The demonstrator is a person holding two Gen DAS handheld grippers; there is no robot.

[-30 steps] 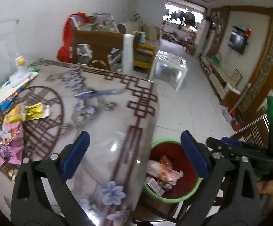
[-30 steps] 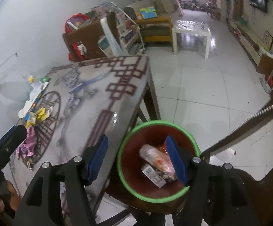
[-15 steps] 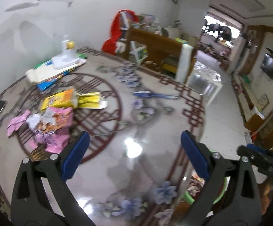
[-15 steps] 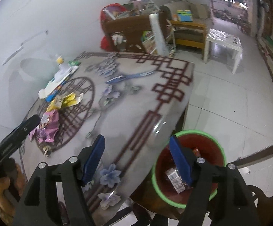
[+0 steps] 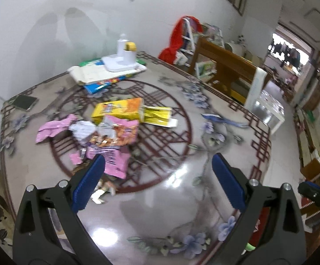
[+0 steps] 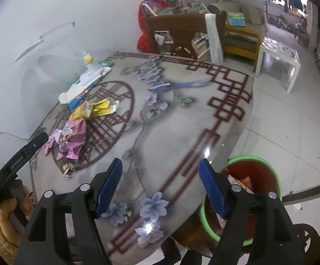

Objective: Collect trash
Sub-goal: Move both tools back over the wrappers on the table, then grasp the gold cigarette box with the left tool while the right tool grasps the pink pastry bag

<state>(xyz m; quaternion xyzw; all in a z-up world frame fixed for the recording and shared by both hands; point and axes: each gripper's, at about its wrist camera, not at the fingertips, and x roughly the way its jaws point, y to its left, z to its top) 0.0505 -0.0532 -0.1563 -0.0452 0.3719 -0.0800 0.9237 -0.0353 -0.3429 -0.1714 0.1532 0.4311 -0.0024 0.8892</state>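
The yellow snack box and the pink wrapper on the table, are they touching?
Touching. In the left wrist view the yellow snack box overlaps the top edge of the pink wrapper, with no bare table between them.

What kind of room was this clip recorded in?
Most likely a home living or dining room: a patterned dining table strewn with snack wrappers, a wooden bench and bookshelf against the wall, a tiled floor, and a green-rimmed waste bin beside the table.

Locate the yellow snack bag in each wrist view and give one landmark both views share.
Left wrist: yellow snack bag lies upper centre on the table, above the pink wrappers.
Right wrist: yellow snack bag sits left of centre, small.
Shared landmark: white stand with yellow top.
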